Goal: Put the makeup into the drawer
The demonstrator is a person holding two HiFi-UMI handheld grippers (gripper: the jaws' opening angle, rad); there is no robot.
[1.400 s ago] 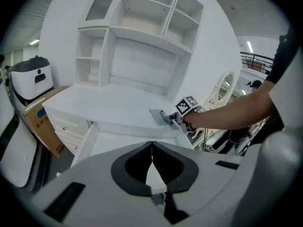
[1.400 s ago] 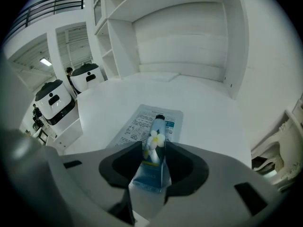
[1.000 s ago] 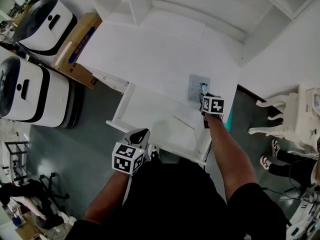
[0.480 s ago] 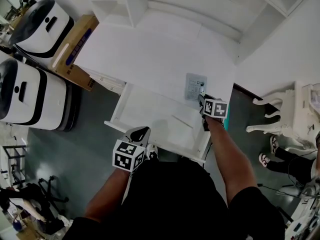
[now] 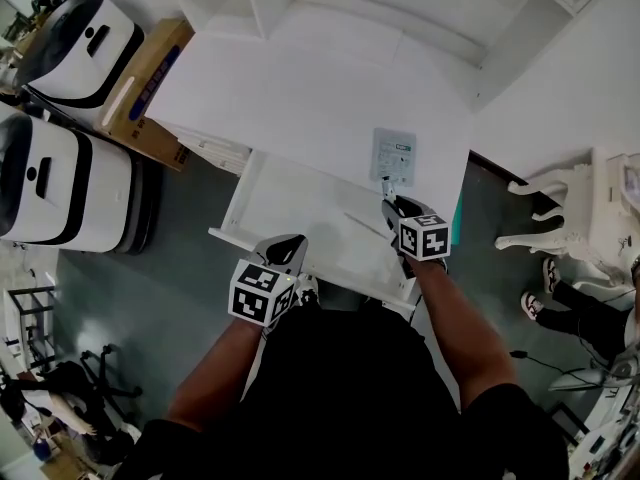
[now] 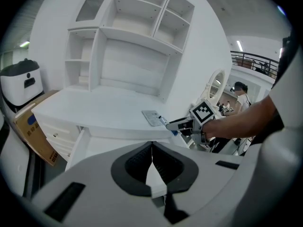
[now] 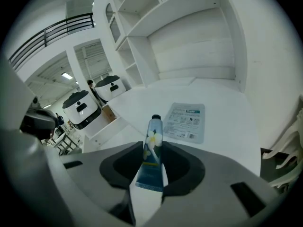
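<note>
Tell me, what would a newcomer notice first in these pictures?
Probably the blue tube with a white flower on it, clamped in the jaws of the right gripper near the front edge of the white desk. Next comes the open drawer under the desk top. A flat printed packet lies on the desk just beyond the tube.

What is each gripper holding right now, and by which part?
The right gripper clamps the blue tube by its lower half, near the flat end, with the cap pointing away. The left gripper is shut and empty.
</note>
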